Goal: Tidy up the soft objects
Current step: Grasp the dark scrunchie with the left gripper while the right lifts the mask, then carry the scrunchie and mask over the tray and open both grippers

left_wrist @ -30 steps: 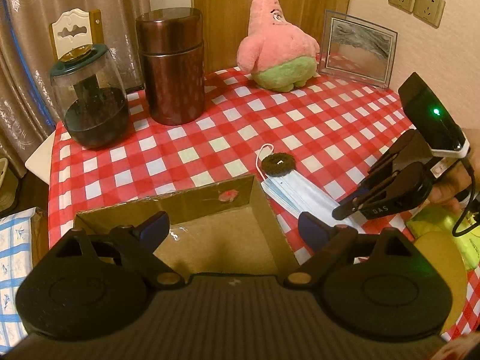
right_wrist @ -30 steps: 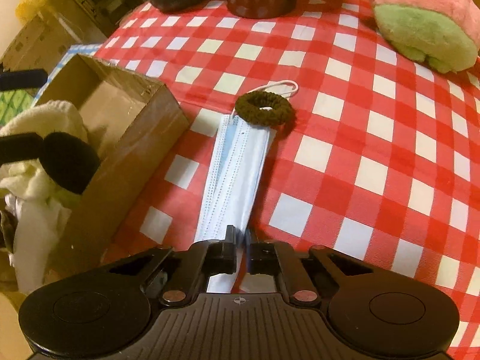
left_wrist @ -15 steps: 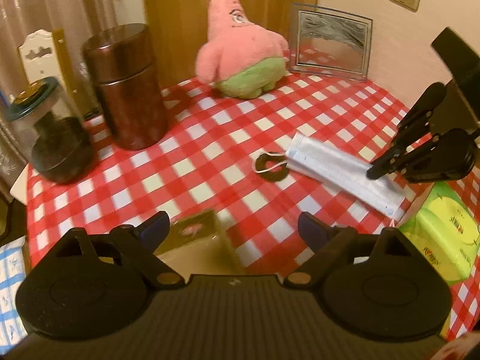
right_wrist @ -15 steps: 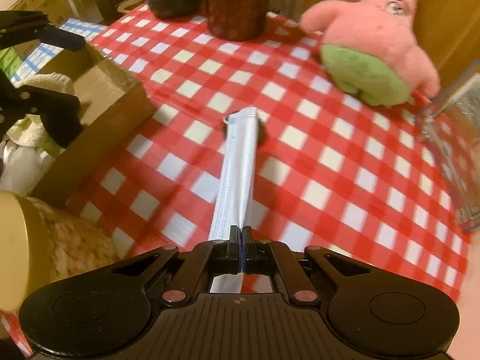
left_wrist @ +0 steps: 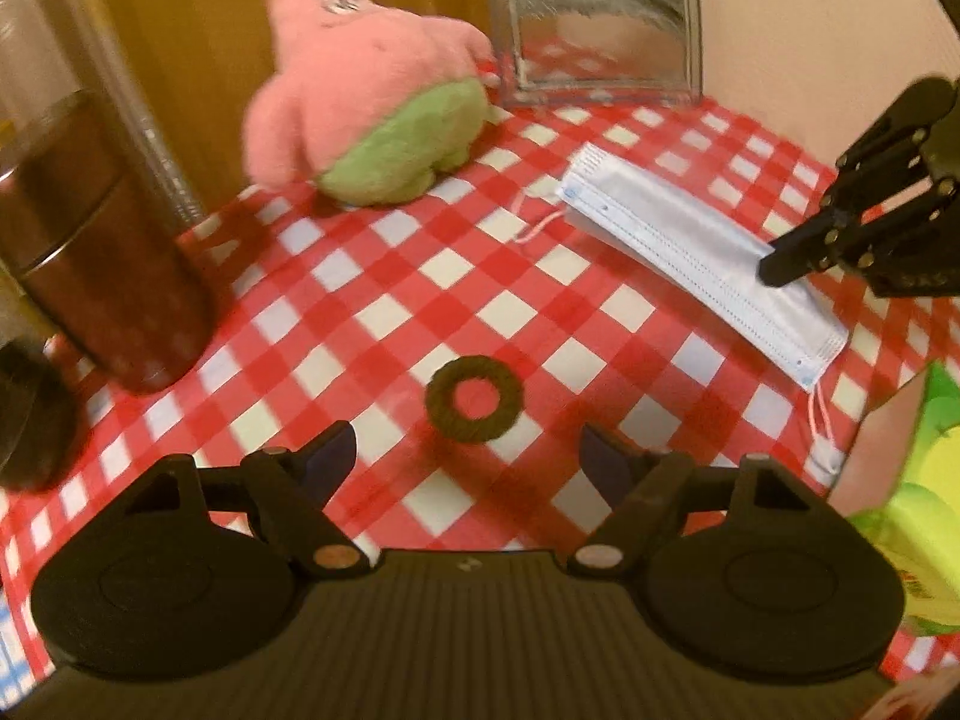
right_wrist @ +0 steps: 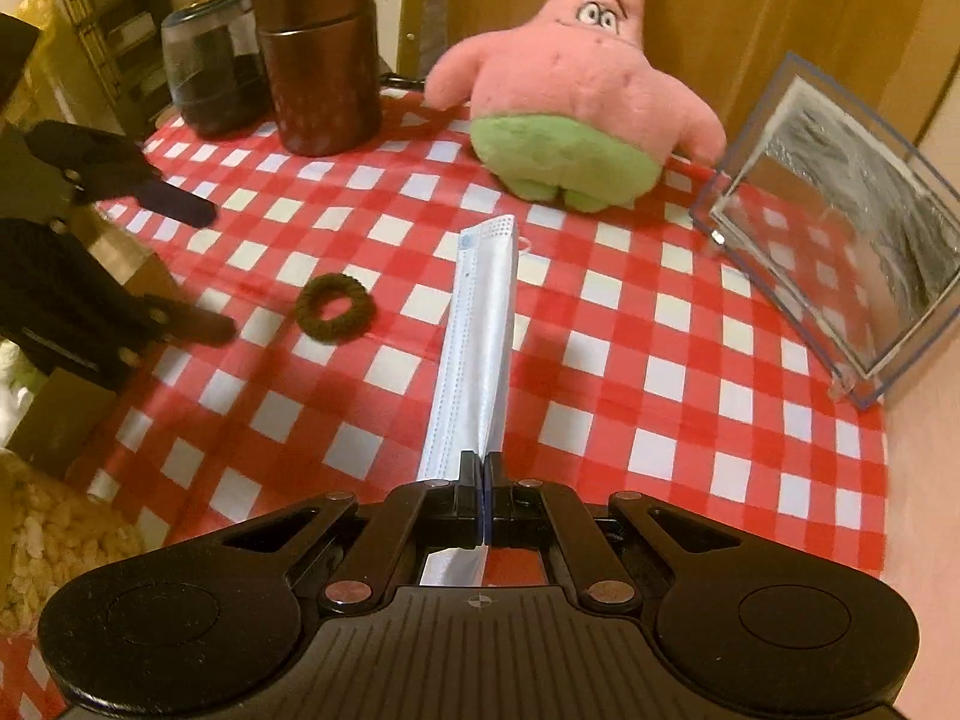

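Observation:
A dark brown hair tie (left_wrist: 474, 399) lies flat on the red checked cloth, just ahead of my left gripper (left_wrist: 468, 450). Its jaws stand wide on either side of the tie and are closing, and the pads are not touching it. In the right wrist view the hair tie (right_wrist: 333, 307) lies by the left gripper (right_wrist: 201, 267). My right gripper (right_wrist: 483, 468) is shut on one end of a folded blue face mask (right_wrist: 477, 330), which stretches out above the cloth. The left wrist view shows the mask (left_wrist: 678, 234) pinched by the right gripper (left_wrist: 777, 267). A pink and green plush star (right_wrist: 570, 102) sits at the back.
A brown metal canister (right_wrist: 318, 60) and a dark glass jar (right_wrist: 204, 72) stand at the back left. A clear picture frame (right_wrist: 840, 252) leans at the back right. A cardboard box (right_wrist: 60, 420) sits at the left edge, and a green pack (left_wrist: 924, 510) at the right.
My left gripper has swung from over the cardboard box to the hair tie, its jaws narrower. The right gripper has lifted the mask off the hair tie and carried it toward the plush.

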The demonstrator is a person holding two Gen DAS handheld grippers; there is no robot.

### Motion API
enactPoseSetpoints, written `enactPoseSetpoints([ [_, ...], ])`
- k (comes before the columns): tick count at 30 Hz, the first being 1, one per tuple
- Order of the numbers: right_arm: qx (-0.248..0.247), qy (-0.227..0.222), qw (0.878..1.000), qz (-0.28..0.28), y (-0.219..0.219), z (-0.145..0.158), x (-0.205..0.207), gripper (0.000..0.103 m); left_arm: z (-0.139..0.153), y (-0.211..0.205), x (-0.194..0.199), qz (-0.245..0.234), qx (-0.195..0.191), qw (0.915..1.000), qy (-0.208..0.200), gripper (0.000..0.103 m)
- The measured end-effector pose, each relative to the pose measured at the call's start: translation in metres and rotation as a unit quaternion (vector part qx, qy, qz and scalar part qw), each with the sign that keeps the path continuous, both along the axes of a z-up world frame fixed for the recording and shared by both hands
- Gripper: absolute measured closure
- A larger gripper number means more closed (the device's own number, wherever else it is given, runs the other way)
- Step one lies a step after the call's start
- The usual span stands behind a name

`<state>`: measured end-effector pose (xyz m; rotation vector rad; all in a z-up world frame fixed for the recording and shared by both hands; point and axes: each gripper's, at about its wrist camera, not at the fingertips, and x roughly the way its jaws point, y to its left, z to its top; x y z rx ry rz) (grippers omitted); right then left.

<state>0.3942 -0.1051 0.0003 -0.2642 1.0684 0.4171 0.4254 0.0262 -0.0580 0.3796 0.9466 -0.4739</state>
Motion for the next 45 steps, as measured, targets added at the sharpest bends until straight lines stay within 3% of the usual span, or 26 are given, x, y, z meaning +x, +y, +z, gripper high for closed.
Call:
enactPoseSetpoints([
  [12, 0.032, -0.001, 0.999, -0.018, -0.030, -0.026, 0.004, 0.103, -0.043, -0.027, 0.041, -0.029, 0.027, 0.9988, 0.028, 0.027],
  [15, 0.034, -0.001, 0.999, -0.025, -0.034, -0.031, 0.007, 0.103, -0.050, -0.029, 0.045, -0.027, 0.021, 0.9988, 0.036, 0.038],
  [22, 0.038, -0.003, 0.999, -0.031, -0.036, -0.036, 0.011, 0.103, -0.049, -0.020, 0.048, 0.006, 0.014, 0.9993, 0.033, 0.085],
  [33, 0.047, -0.010, 0.998, -0.032, -0.028, -0.017, 0.006, 0.103, 0.006, 0.012, 0.020, 0.054, -0.022, 0.9983, 0.005, 0.089],
  [45, 0.063, -0.050, 0.997, -0.015, -0.002, 0.070, -0.044, 0.103, 0.091, 0.034, -0.071, 0.087, -0.062, 0.9938, -0.031, 0.089],
])
